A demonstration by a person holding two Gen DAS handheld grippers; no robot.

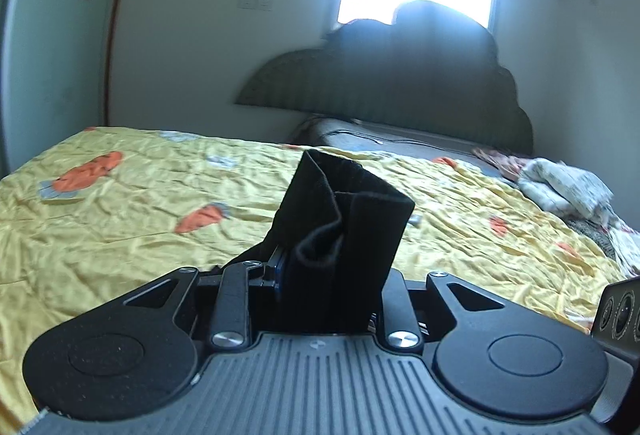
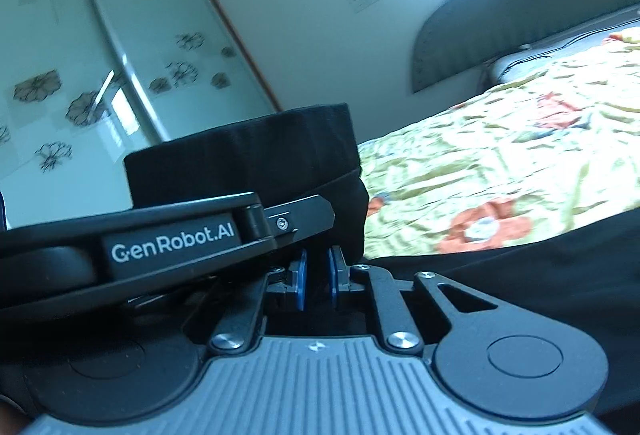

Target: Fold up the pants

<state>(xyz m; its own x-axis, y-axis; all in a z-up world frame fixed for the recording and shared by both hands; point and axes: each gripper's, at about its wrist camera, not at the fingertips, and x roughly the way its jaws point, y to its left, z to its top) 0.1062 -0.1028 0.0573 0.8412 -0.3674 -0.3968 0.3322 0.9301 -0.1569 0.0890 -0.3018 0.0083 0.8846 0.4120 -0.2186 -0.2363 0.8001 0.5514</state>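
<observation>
Left wrist view: left tongs [image 1: 316, 267] pinching bunched black pants [image 1: 340, 211], raised above the yellow bedspread [image 1: 120, 219]. Best carried level, then laid flat.

Right wrist view: right tongs [image 2: 318, 275] narrowly parted, apparently pinching nothing; cloth [image 2: 248, 151] beyond. Shown only here: wardrobe [image 2: 60, 75], left device crossing.

Black claw [image 2: 317, 277], blue pads [image 2: 300, 279], silver screws, seemingly ribbed grey housing

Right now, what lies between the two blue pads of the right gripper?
In the right wrist view, a narrow gap shows between the blue pads of the right gripper. No black pants fabric is visible inside; it bunches just beyond, where the left gripper crosses.
</observation>
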